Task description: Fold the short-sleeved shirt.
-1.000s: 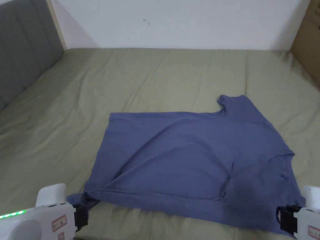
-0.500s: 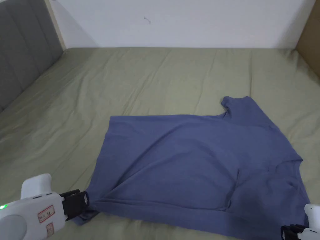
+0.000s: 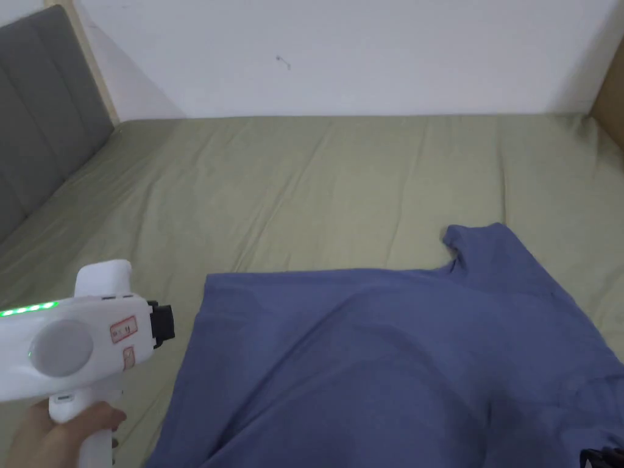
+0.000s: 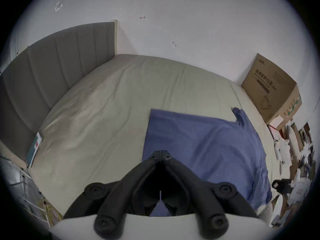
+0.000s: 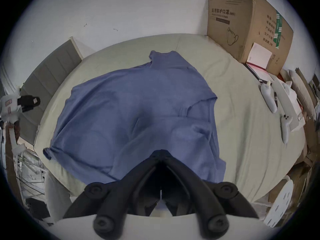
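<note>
The shirt (image 3: 390, 359), a soft blue knit with short sleeves, is spread over the bed (image 3: 317, 183) toward its near right corner, body lengthwise along the near edge and one sleeve pointed at the far edge. The cloth is limp and lightly rumpled, with shallow ridges across the middle. The bed is covered by a creased olive sheet, and a grey padded headboard (image 3: 36, 122) is set along its left edge. A brown cardboard box (image 5: 245, 25) is stood at the far right corner.

The left tongs (image 4: 161, 154) are seen with black jaws pressed tip to tip, nothing gripped, raised clear of the shirt's left hem. The right tongs (image 5: 160, 152) are likewise closed tip to tip above the shirt; whether cloth is pinched cannot be told.
</note>
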Demonstrator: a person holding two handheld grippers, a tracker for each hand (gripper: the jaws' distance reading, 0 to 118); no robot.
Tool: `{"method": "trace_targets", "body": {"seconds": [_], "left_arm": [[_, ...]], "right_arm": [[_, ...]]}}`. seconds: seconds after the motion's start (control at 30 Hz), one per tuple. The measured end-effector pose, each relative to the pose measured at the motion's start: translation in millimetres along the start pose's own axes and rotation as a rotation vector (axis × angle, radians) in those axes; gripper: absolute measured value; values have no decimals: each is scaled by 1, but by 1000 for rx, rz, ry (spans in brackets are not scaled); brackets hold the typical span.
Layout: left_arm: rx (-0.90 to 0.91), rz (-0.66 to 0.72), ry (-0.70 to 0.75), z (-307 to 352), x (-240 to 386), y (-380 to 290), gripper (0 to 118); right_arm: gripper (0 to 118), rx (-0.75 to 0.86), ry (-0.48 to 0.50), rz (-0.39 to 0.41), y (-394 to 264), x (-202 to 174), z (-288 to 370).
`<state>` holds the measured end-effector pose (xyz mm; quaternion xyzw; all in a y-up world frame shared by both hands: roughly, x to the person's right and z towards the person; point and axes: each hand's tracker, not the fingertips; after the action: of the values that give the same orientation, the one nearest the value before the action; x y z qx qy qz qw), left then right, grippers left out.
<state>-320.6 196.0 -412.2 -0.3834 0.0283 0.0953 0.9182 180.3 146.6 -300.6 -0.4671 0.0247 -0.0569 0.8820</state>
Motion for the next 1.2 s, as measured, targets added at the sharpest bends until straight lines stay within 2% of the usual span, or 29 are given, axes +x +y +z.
{"method": "trace_targets", "body": {"seconds": [0.13, 0.2, 0.23, 0.27, 0.3, 0.33, 0.37, 0.5, 0.53, 0.57, 0.6, 0.63, 0.67, 0.7, 0.73, 0.83, 0.97, 1.0, 1.03, 1.1, 1.2], "left_arm": [[-52, -68, 26, -65, 6, 45, 0], [-100, -51, 13, -107, 6, 64, 0], [-138, -43, 4, -128, 6, 72, 8], [-163, -16, 19, -152, 2, 78, 31], [-195, -4, 27, -173, 2, 83, 71], [-222, 6, 39, -189, 1, 87, 98], [-250, 12, 36, -209, 0, 86, 108], [-299, 19, 52, -250, -1, 78, 99], [-316, 36, 34, -257, -4, 74, 91], [-317, 42, 45, -261, -2, 69, 79], [-311, 26, 84, -256, -4, 68, 71], [-298, 5, 55, -251, -3, 71, 66], [-291, -23, 53, -247, -2, 72, 48], [-286, -41, 50, -242, 3, 74, 8], [-265, -40, 42, -235, 0, 75, 1], [-282, -10, 14, -226, 3, 83, 1], [-246, -55, 39, -222, 5, 87, 1], [-244, -60, 37, -220, 6, 89, 1], [-240, -67, 40, -218, 7, 90, 1], [-229, -85, 49, -215, 10, 90, 1], [-218, -92, 48, -208, 12, 90, 1]], "right_arm": [[0, -3, -6, -5, 21, 0, -20], [0, -10, -11, -17, 30, 1, -33], [0, -12, -12, -23, 35, 1, -38], [0, -15, -14, -33, 36, 2, -43], [0, -19, -16, -42, 38, 2, -48], [0, -22, -15, -47, 37, 11, -55], [0, -27, -16, -53, 36, 16, -62], [0, -59, -26, -52, 36, 18, -72], [0, -65, -31, -48, 36, 20, -75], [0, -73, -39, -46, 35, 21, -77], [0, -80, -41, -48, 35, 21, -78], [0, -88, -41, -52, 35, 23, -79], [0, -95, -38, -62, 35, 25, -81], [0, -97, -27, -73, 35, 28, -81], [0, -95, -13, -87, 38, 20, -78], [0, -89, 4, -88, 47, 22, -80], [0, -44, 15, -60, 88, 44, -88], [12, -44, 12, -47, 108, 47, -93], [36, -31, -9, -31, 124, 53, -100], [104, -17, -26, -4, 164, 69, -126], [105, -16, -71, -27, 217, 92, -165]]}}
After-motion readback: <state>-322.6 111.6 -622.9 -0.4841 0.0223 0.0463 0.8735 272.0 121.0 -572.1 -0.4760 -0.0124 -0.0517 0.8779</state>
